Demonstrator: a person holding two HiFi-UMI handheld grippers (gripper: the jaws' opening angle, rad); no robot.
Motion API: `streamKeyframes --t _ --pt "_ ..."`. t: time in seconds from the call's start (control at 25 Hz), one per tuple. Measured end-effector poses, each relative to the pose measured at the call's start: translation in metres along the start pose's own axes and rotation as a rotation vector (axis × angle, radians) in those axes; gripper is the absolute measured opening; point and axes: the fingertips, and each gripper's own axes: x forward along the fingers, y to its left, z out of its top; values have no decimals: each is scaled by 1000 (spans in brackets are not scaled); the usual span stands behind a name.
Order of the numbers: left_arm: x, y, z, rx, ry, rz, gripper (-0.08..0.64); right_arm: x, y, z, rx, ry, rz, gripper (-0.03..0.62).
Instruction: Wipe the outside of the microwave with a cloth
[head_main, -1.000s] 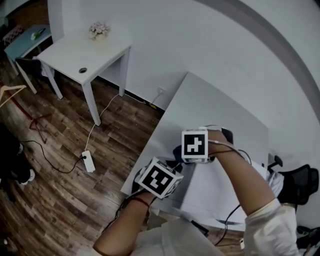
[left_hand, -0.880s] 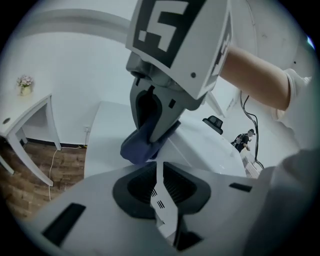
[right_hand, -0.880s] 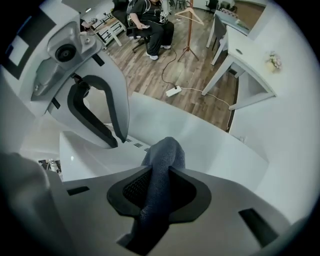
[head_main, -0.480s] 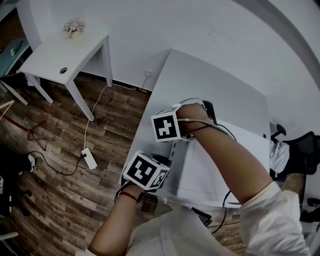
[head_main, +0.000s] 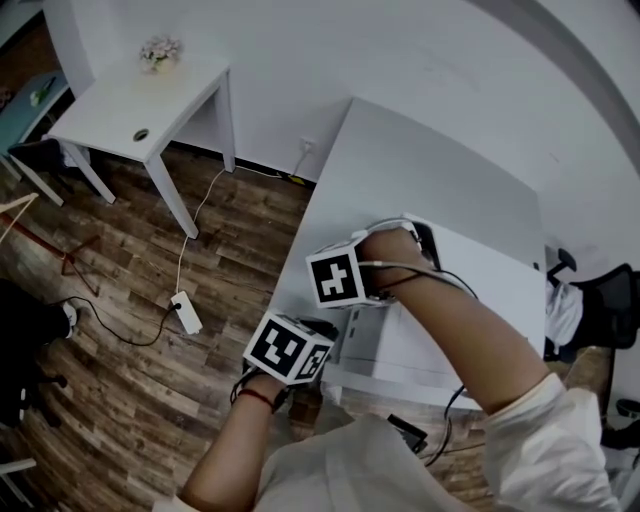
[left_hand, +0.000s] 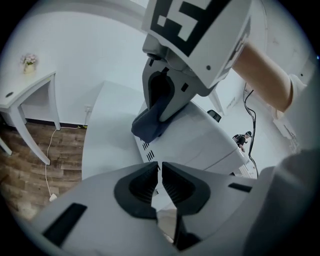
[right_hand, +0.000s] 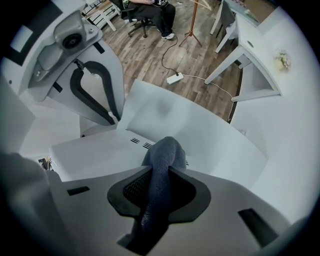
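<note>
One microwave (left_hand: 200, 145), one cloth (right_hand: 165, 155) perhaps touching, two grippers (left_hand: 160, 165) (right_hand: 161, 171)

On table (head_main: 420, 165), microwave (head_main: 500, 290); on microwave, cloth (right_hand: 163, 162)

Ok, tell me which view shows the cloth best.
Right gripper view: the cloth fills the centre, pinched in the right claw. Left gripper view shows it smaller, from outside. Head view doesn't show it clearly.
</note>
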Motion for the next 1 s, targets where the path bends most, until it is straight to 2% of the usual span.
streamKeyframes --t 0.32,0.68,1.0 --pt "-2 -6 -20 17 22 -21 28 -5 50 25 -26 -27 72 92" --pt "-11 -9 -39 45 41 -35 25 -13 79 40 -40 -56 88 92" --pt "-33 -13 -58 57 64 -64 25 -19 108 49 -58 -67 138 92"
